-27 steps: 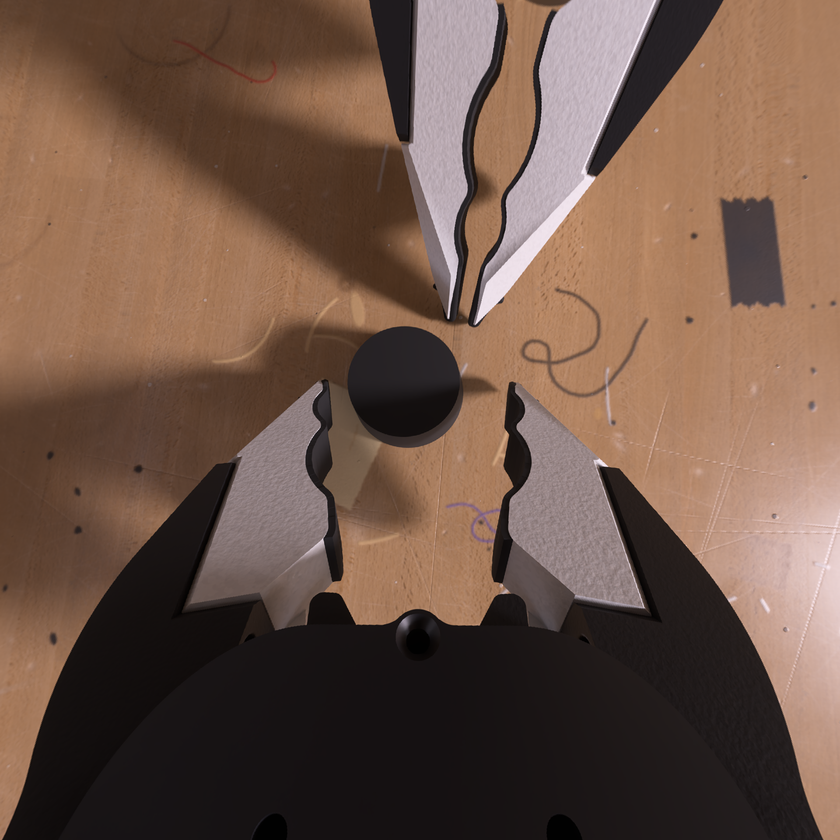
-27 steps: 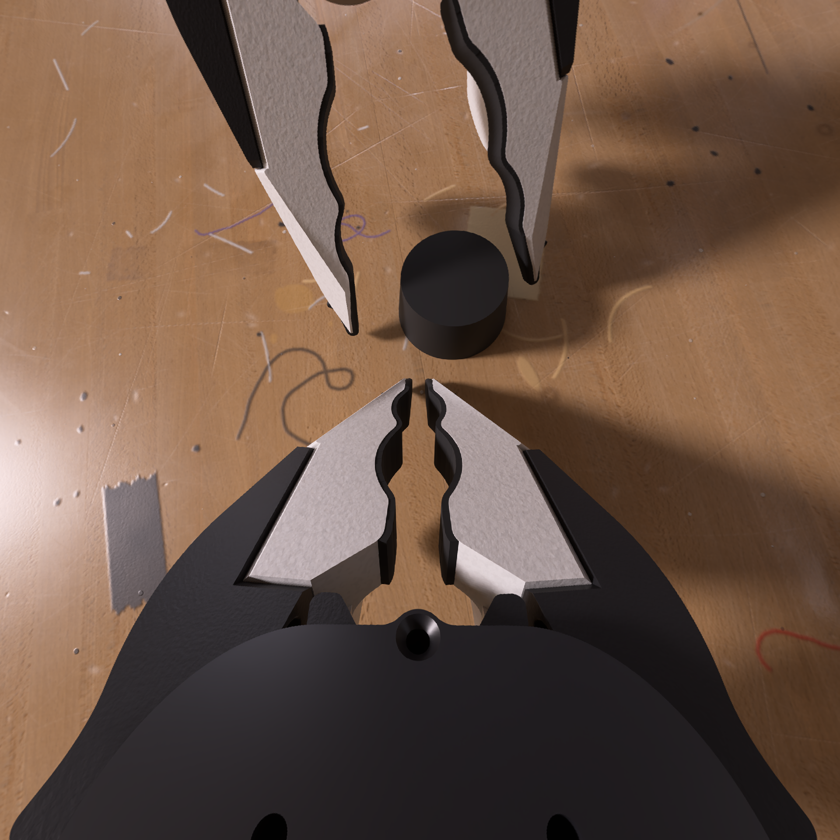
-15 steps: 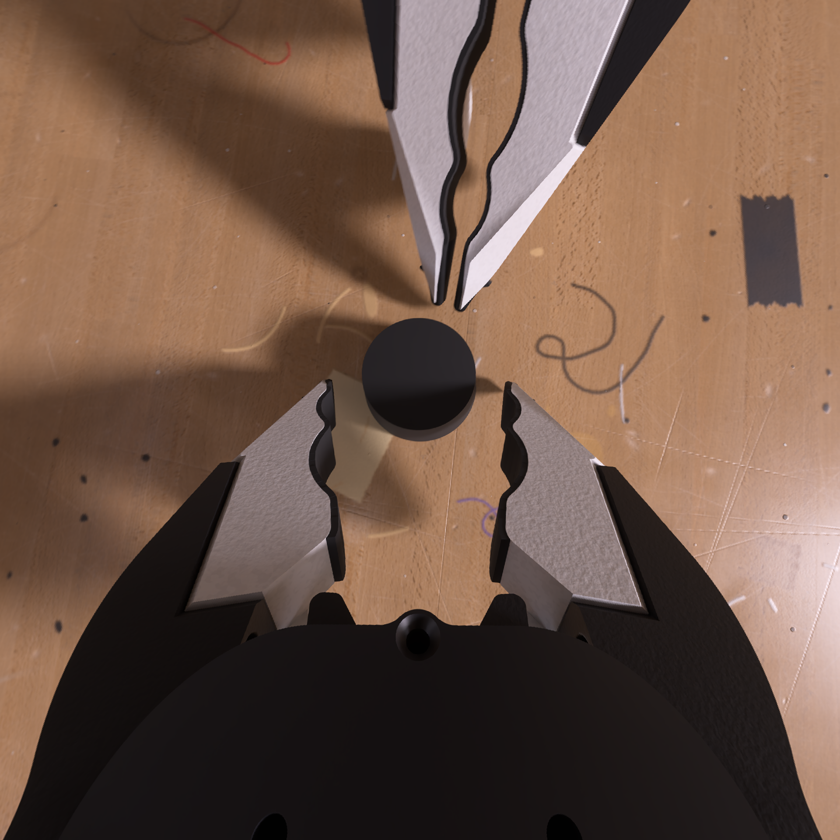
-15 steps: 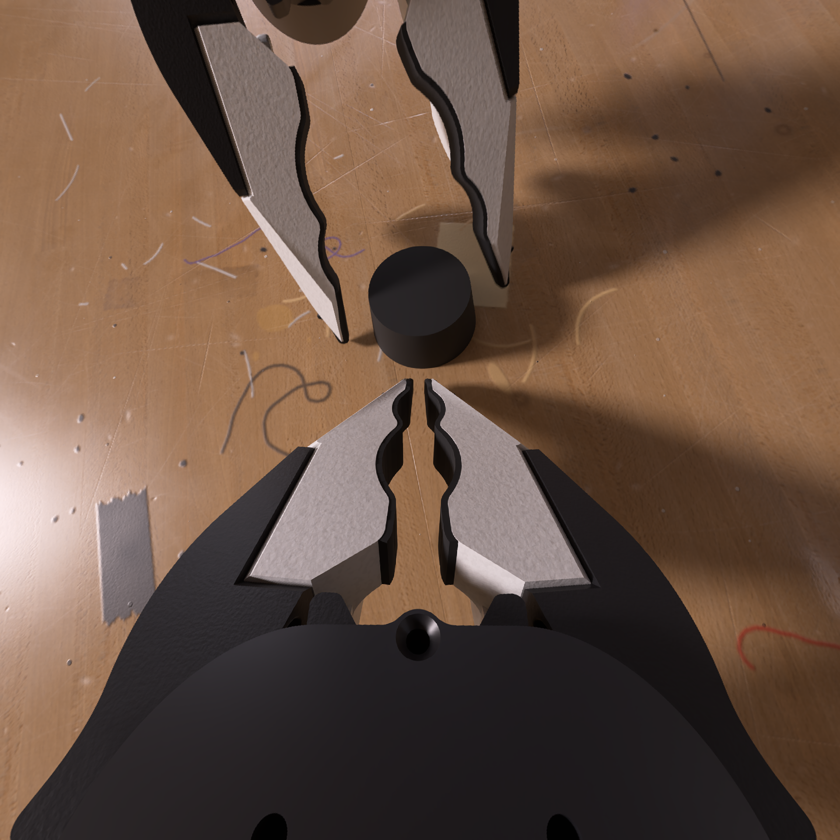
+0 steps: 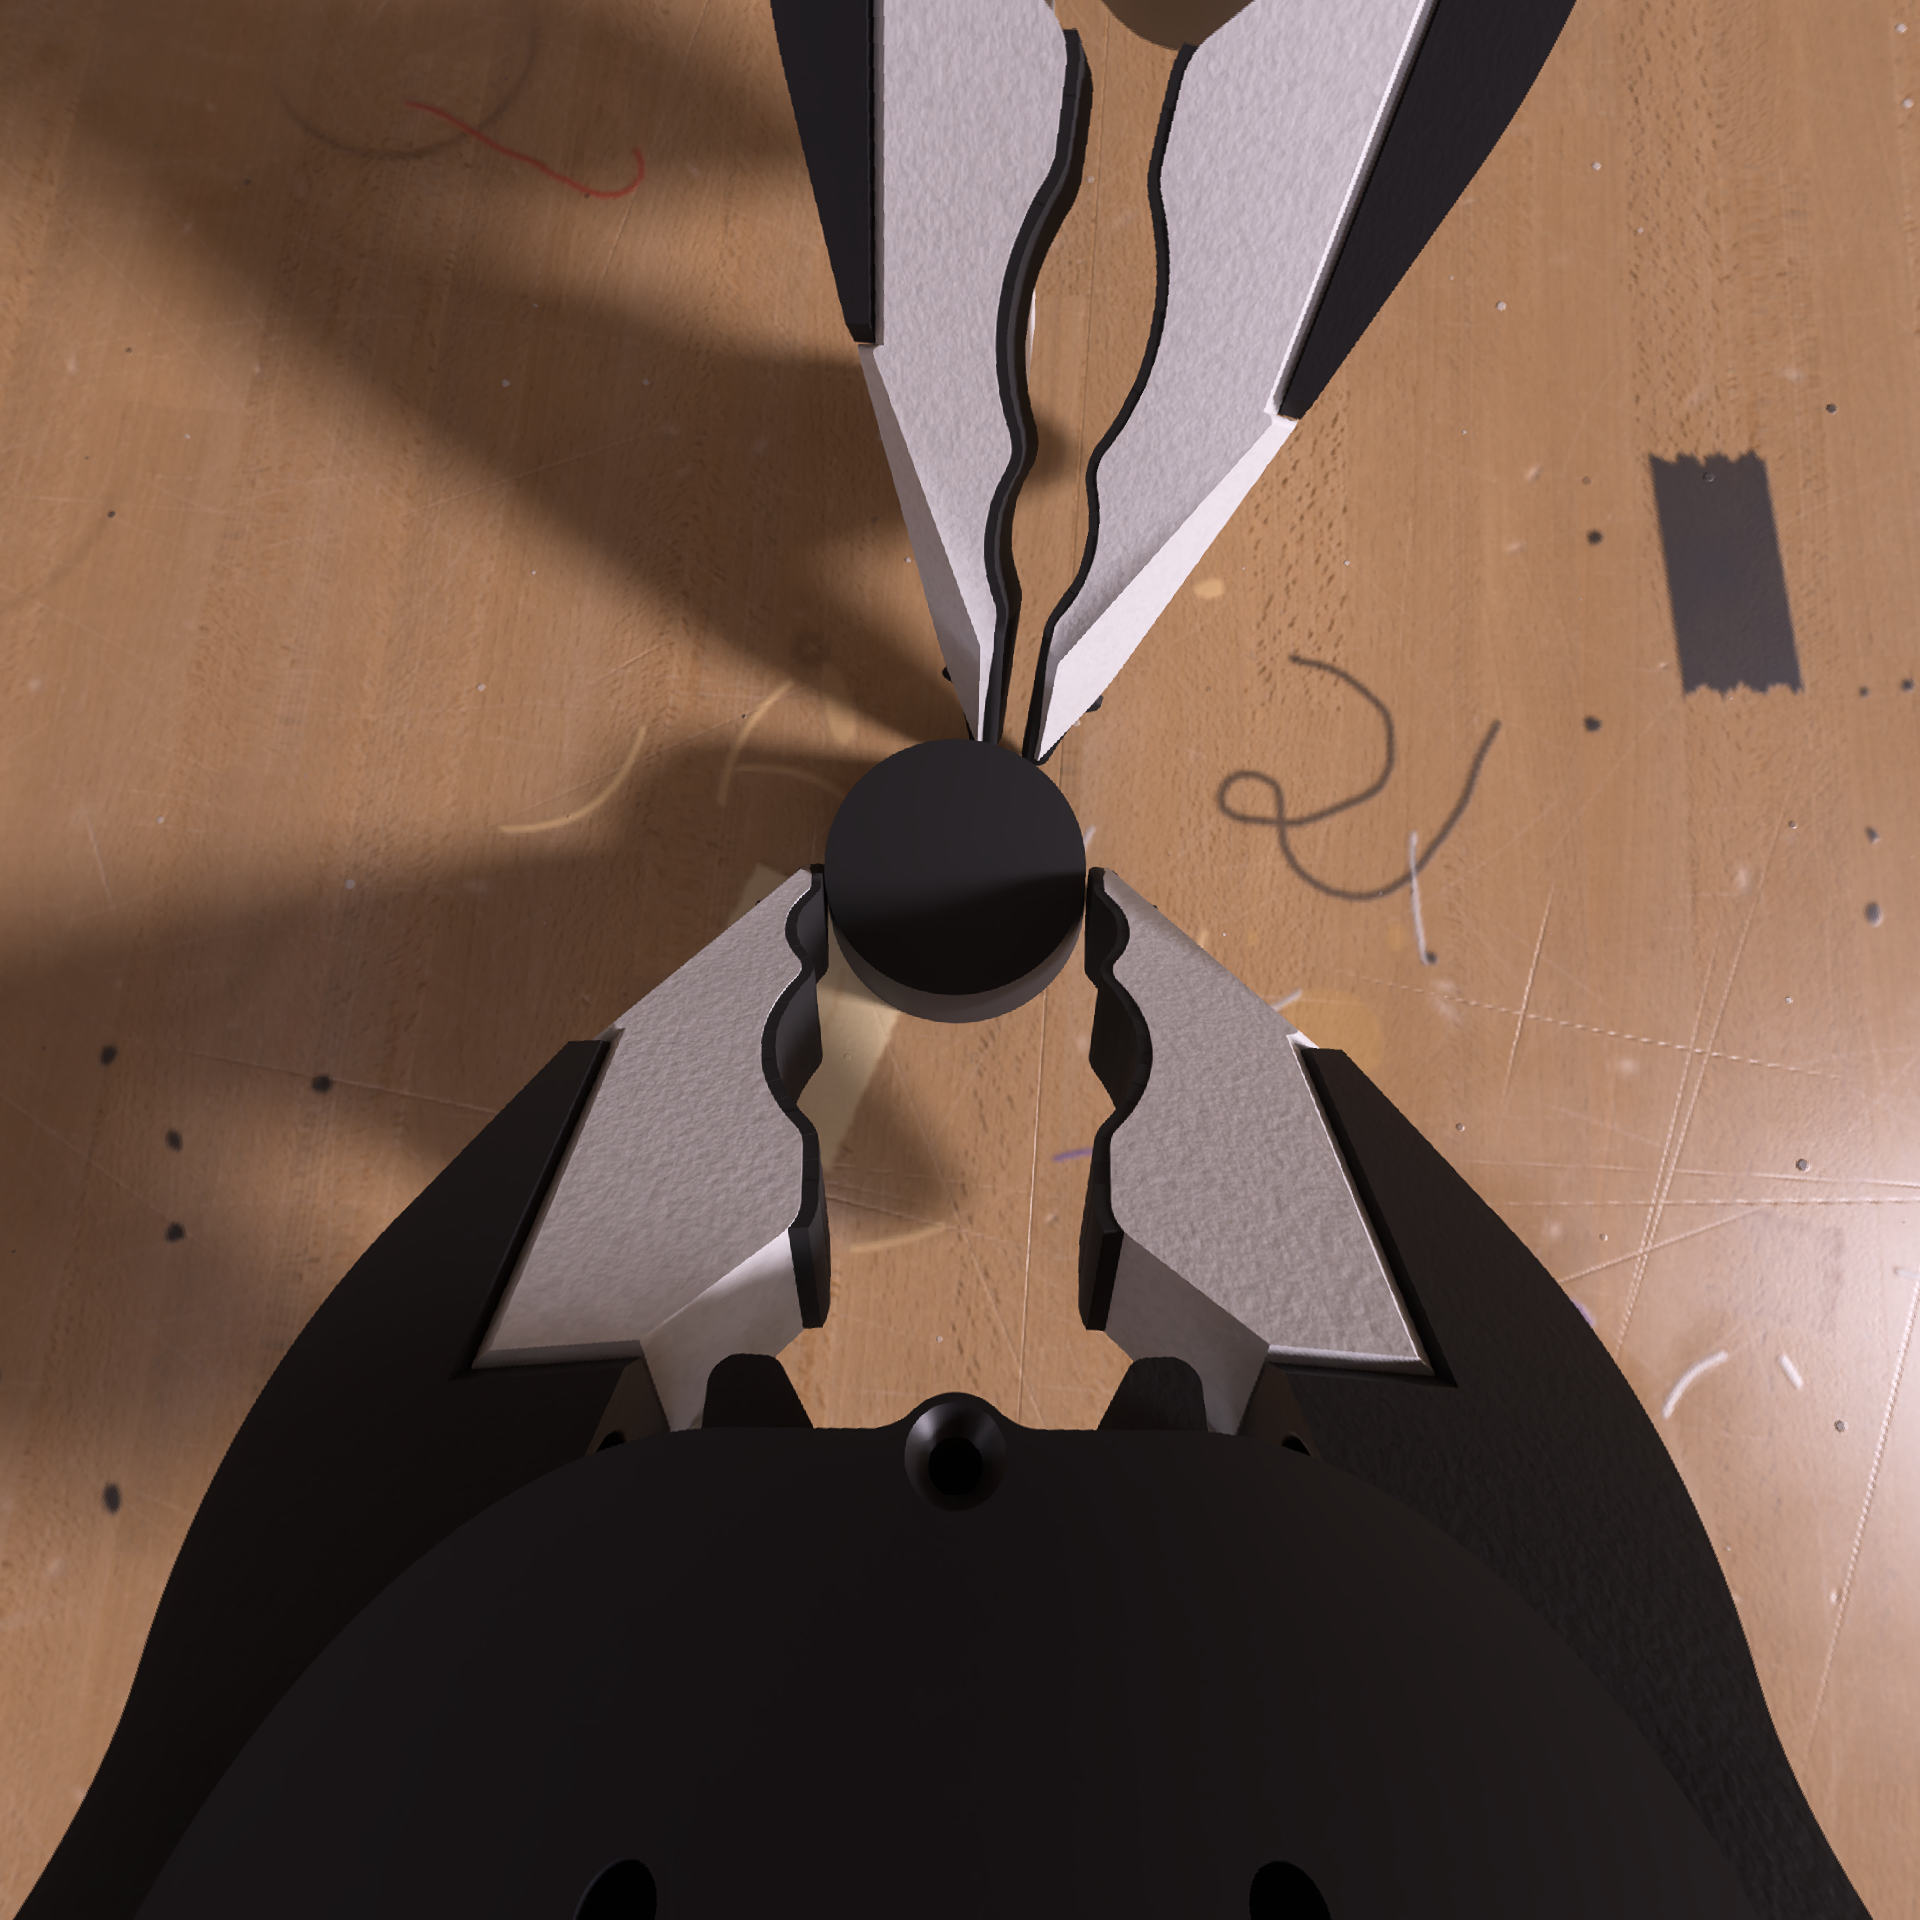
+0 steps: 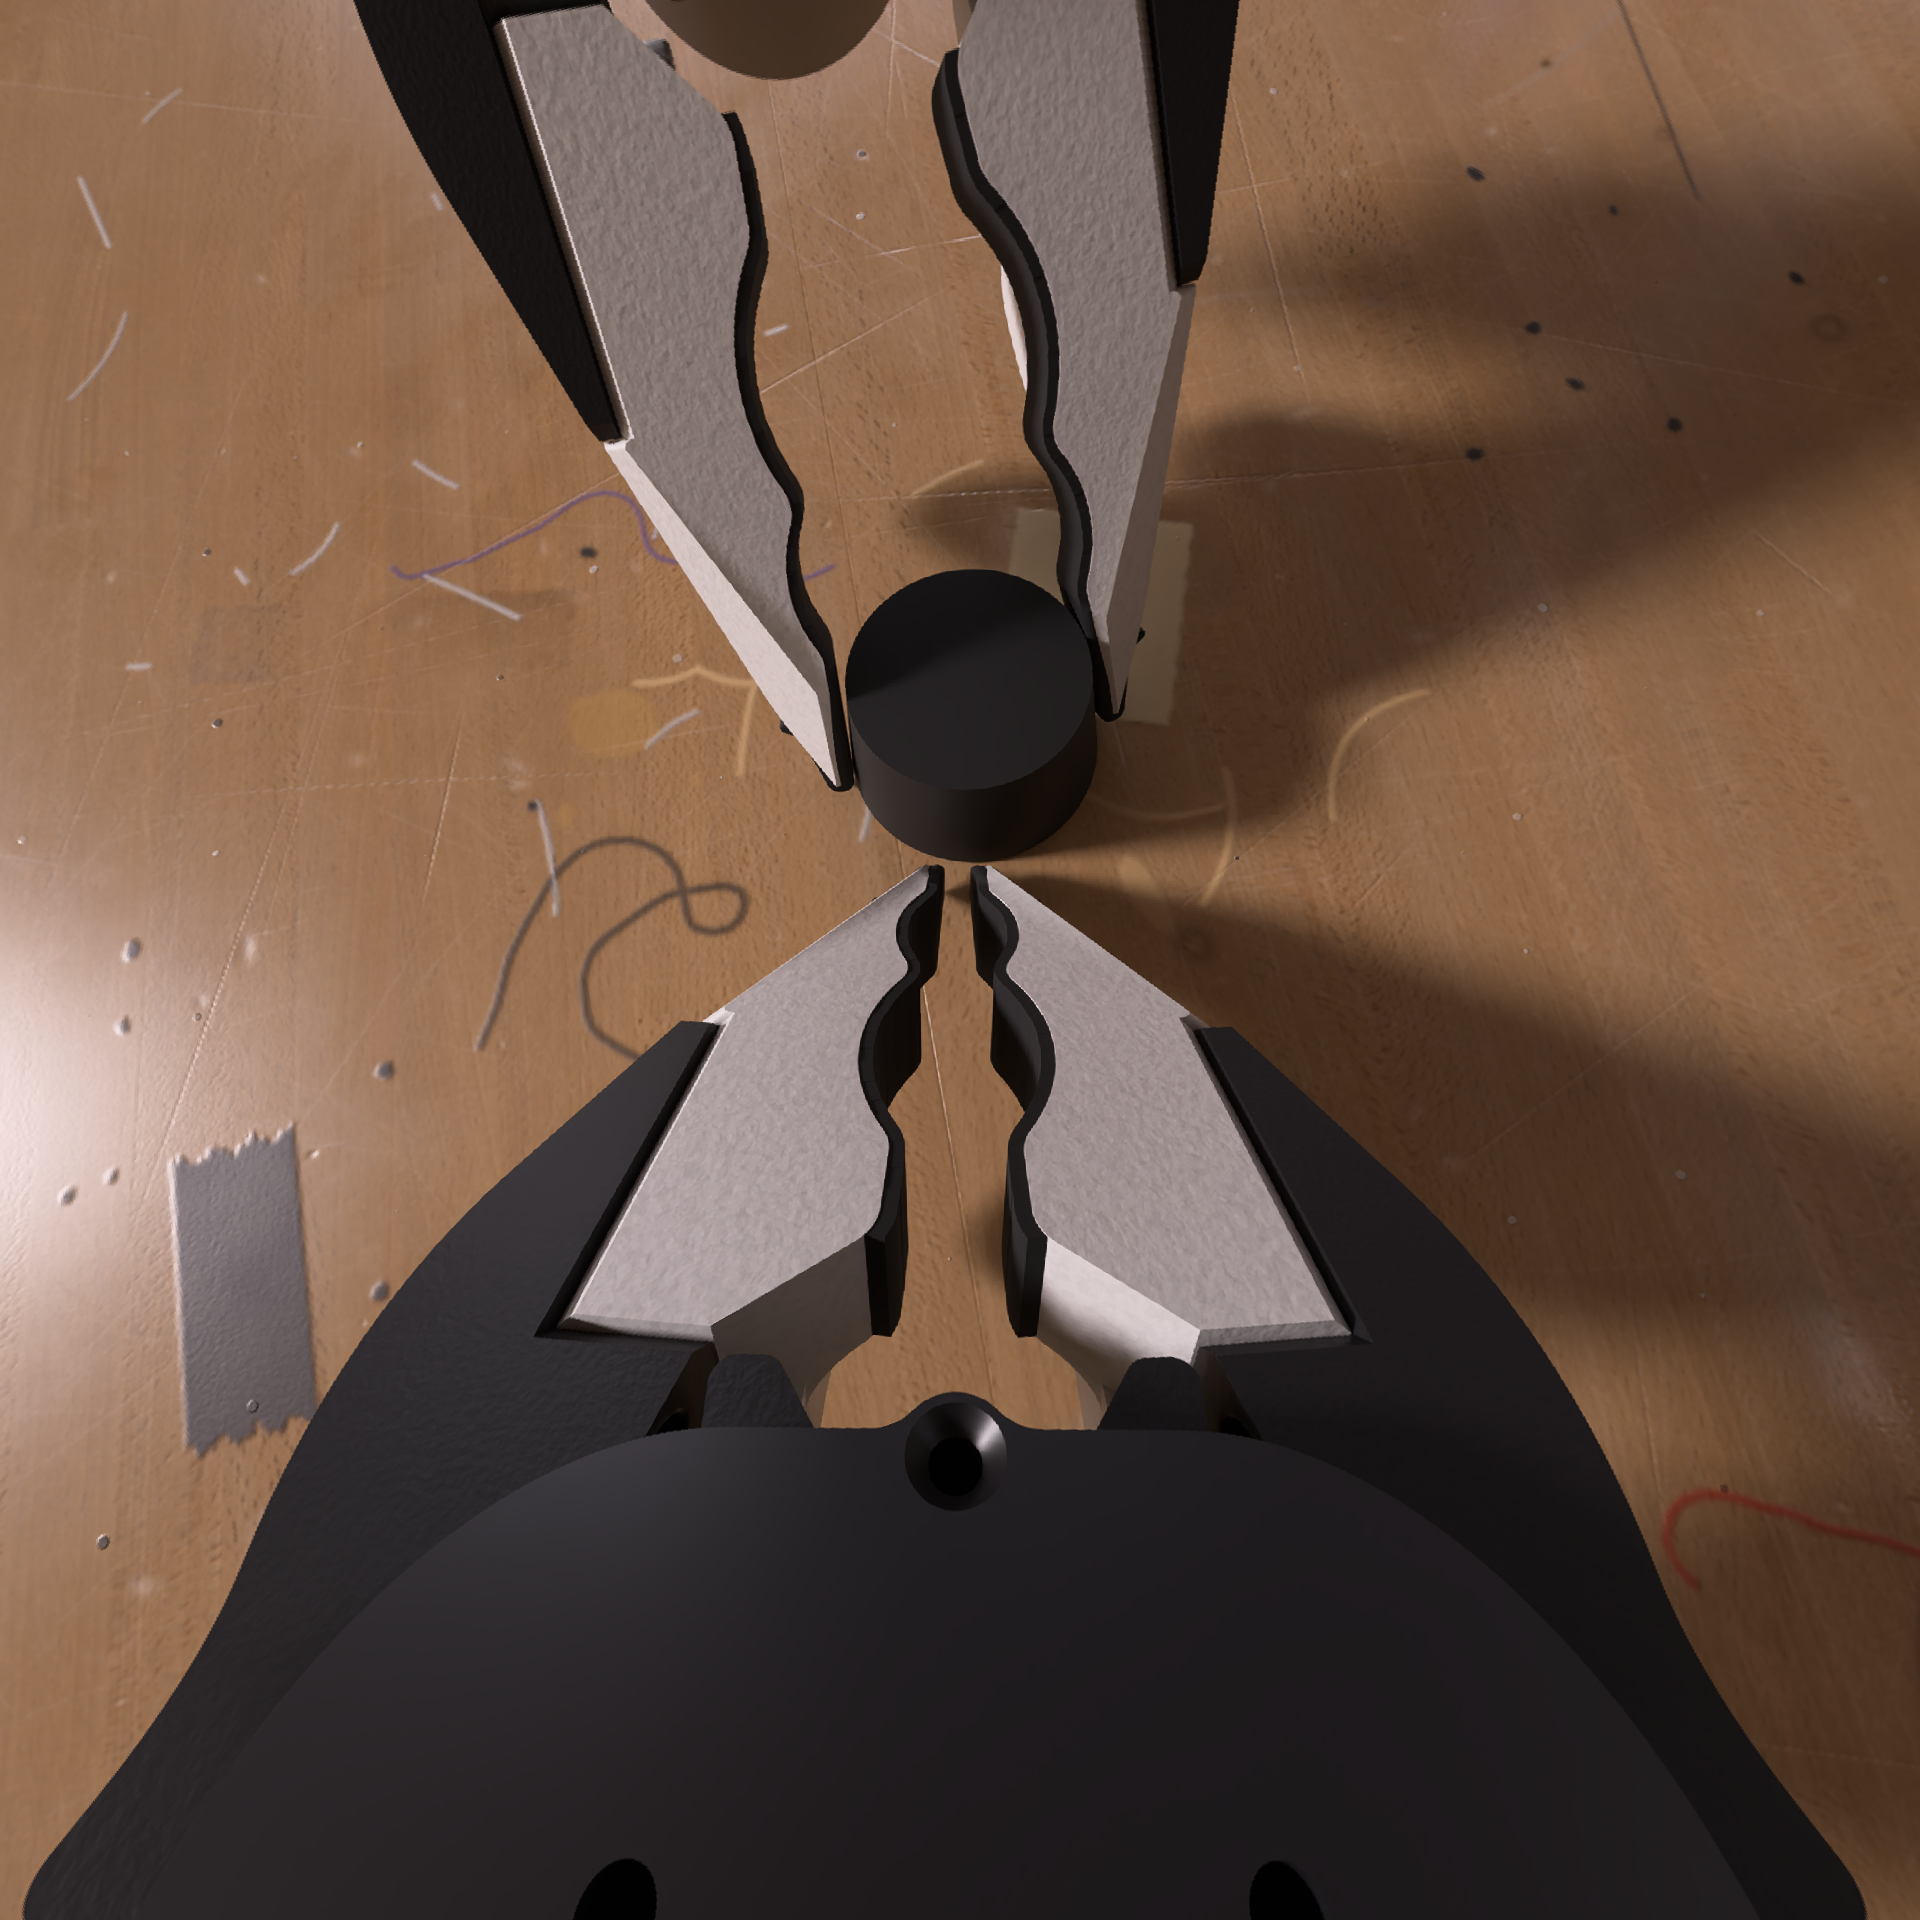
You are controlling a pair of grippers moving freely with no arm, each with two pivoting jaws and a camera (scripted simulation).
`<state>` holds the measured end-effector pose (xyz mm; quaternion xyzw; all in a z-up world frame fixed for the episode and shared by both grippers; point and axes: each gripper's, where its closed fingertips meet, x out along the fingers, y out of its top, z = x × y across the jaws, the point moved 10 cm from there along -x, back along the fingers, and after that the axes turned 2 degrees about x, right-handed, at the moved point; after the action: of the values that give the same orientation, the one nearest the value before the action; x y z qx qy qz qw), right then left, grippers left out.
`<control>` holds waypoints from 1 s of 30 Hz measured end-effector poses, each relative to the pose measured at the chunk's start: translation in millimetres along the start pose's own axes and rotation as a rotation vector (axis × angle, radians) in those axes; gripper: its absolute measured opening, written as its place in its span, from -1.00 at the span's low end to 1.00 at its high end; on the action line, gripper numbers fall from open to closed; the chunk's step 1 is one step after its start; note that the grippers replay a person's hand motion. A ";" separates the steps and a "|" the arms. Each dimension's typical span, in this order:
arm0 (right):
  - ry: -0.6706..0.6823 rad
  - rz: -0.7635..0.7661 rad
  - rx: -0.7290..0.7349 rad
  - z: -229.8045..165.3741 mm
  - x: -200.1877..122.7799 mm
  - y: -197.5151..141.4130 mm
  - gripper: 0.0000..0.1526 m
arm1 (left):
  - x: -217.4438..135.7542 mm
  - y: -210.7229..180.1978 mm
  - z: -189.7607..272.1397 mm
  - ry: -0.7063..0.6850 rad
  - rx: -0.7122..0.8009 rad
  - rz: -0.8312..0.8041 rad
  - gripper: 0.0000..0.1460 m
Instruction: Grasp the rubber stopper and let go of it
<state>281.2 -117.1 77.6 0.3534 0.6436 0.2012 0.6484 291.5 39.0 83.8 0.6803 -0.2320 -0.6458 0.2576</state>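
The rubber stopper (image 5: 956, 873) is a short black round plug standing on the wooden table (image 5: 312, 727). My left gripper (image 5: 954, 883) has its two fingertips pressed against the stopper's left and right sides, shut on it. In the right wrist view the stopper (image 6: 971, 707) sits between the left gripper's (image 6: 974, 743) fingers. My right gripper (image 6: 956, 873) is shut and empty, its tips just short of the stopper's near side. It shows in the left wrist view (image 5: 1008, 740) opposite, pointing at the stopper.
A strip of grey tape (image 5: 1725, 571) lies on the table to the right in the left wrist view and shows in the right wrist view (image 6: 241, 1288) too. A beige tape patch (image 5: 847, 1049) lies under the stopper. Pen scribbles and scratches mark the wood.
My left gripper has moved forward and closed its fingers onto the stopper's sides. The right gripper has stayed shut, and its tips now stand closer to the stopper.
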 end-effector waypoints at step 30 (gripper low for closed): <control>-0.109 0.021 -0.319 -8.3 4.9 3.3 -0.98 | -1.8 -4.3 0.2 0.028 -0.031 0.030 -0.31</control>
<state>274.2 -109.7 77.2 0.2632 0.5635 0.2879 0.7282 291.1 43.5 82.3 0.6815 -0.2286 -0.6358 0.2812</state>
